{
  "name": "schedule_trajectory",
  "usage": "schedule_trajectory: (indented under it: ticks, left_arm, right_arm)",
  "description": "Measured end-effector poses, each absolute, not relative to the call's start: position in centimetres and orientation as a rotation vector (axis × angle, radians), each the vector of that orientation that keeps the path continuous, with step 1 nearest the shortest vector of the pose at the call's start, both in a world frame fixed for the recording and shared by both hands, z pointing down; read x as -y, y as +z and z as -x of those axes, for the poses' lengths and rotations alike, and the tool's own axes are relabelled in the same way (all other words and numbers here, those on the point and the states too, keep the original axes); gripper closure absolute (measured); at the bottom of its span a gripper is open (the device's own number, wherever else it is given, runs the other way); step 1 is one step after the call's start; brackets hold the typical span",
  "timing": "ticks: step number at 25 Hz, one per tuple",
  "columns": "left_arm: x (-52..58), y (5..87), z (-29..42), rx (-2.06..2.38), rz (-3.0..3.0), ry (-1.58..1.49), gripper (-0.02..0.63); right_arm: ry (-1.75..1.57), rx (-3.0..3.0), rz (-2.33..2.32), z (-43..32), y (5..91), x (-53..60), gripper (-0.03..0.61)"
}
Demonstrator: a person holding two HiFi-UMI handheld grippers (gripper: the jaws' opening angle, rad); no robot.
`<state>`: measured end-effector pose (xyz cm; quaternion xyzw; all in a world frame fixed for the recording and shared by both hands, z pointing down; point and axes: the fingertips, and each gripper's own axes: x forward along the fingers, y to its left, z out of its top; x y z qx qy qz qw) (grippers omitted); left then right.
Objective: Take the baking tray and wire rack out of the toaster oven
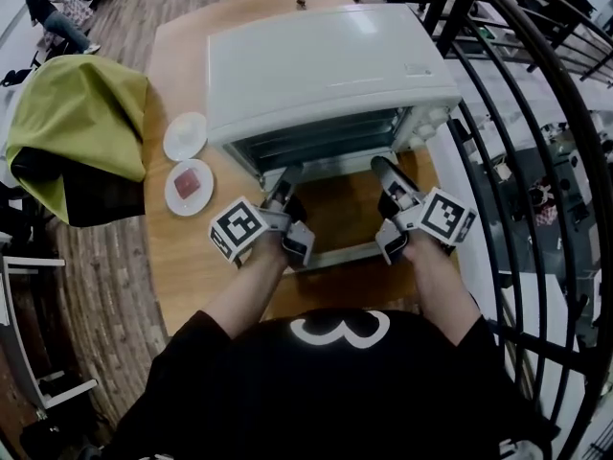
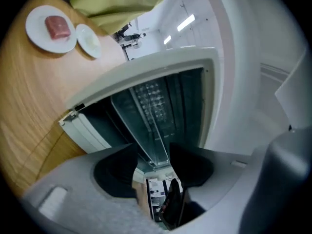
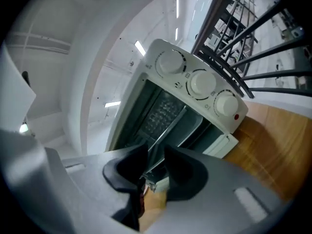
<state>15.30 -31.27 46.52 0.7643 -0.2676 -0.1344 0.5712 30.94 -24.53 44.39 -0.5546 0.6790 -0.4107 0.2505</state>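
A white toaster oven [image 1: 326, 65] stands on the wooden table [image 1: 177, 247] with its glass door [image 1: 337, 254] folded down toward me. Inside, thin metal shelves [image 1: 316, 144] lie level; tray and rack cannot be told apart. My left gripper [image 1: 287, 175] is at the left of the oven mouth and my right gripper [image 1: 383, 168] at the right, both above the door. In the left gripper view the shelf's front edge [image 2: 152, 130] runs edge-on to the left gripper [image 2: 153, 167], jaws apart. In the right gripper view the right gripper [image 3: 156, 162] stands open, with the shelf edge [image 3: 168, 128] in its narrow gap.
Left of the oven are an empty white plate [image 1: 185, 135] and a plate with a piece of red meat [image 1: 189, 186]. A green cloth [image 1: 77, 113] drapes a chair beyond the table's left edge. A black metal railing [image 1: 536, 113] curves close along the right side.
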Motion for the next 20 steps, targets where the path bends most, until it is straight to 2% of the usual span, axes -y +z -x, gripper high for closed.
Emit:
schedule_trajectory:
  ticks: [6,16,20]
  left_arm:
    - [34.8,50.4,-14.1,0.7,-1.667,-0.357,0.419]
    - [39.2,51.0,-14.0,0.772,-1.643,-0.425,0.42]
    - [39.9,51.8,-13.4,0.795,-1.605,-0.438,0.443]
  right_arm:
    - [-1.307,-1.682,1.523,-31.7,49.5,28.1,0.426]
    - [-1.268,-1.464,1.572,-35.0,51.3,32.6,0.426]
    - [-1.248,-1.405,1.573,-35.4,51.5,33.6,0.428]
